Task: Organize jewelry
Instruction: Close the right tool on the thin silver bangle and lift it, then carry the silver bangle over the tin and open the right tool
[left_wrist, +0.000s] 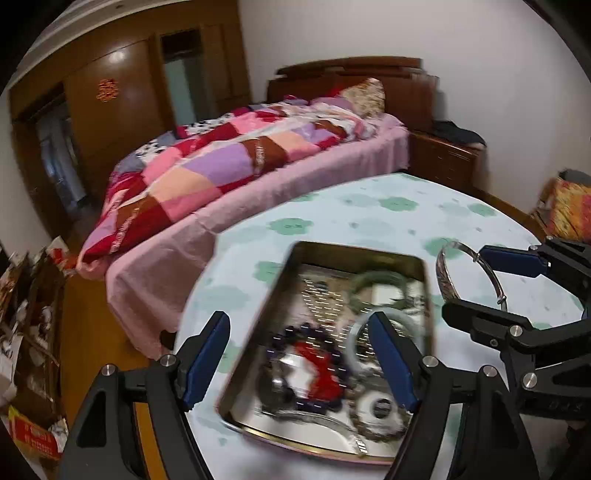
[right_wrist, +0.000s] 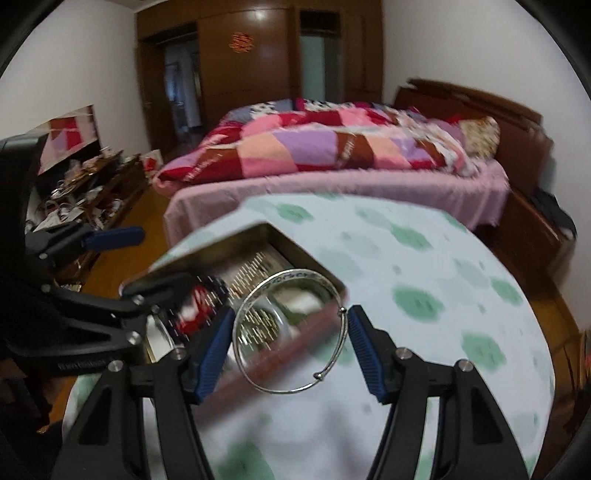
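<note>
Right tongs (right_wrist: 291, 345) clamped on silver bangle (right_wrist: 290, 332), held just right of the tin (left_wrist: 424, 269). Left tongs (left_wrist: 299, 363) spread wide over the tin's beads and rings. Probably mid-transfer; next up, lowering bangle into tin, then releasing.

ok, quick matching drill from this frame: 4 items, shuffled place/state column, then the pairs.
Items:
1. silver bangle
2. dark bead bracelet
3. metal tin
4. left gripper

States:
A. open, over the tin
B. on the flowered tablecloth
C. between the right gripper's fingers
D. lying inside the tin

Pairs: 1-C, 2-D, 3-B, 4-A
</note>
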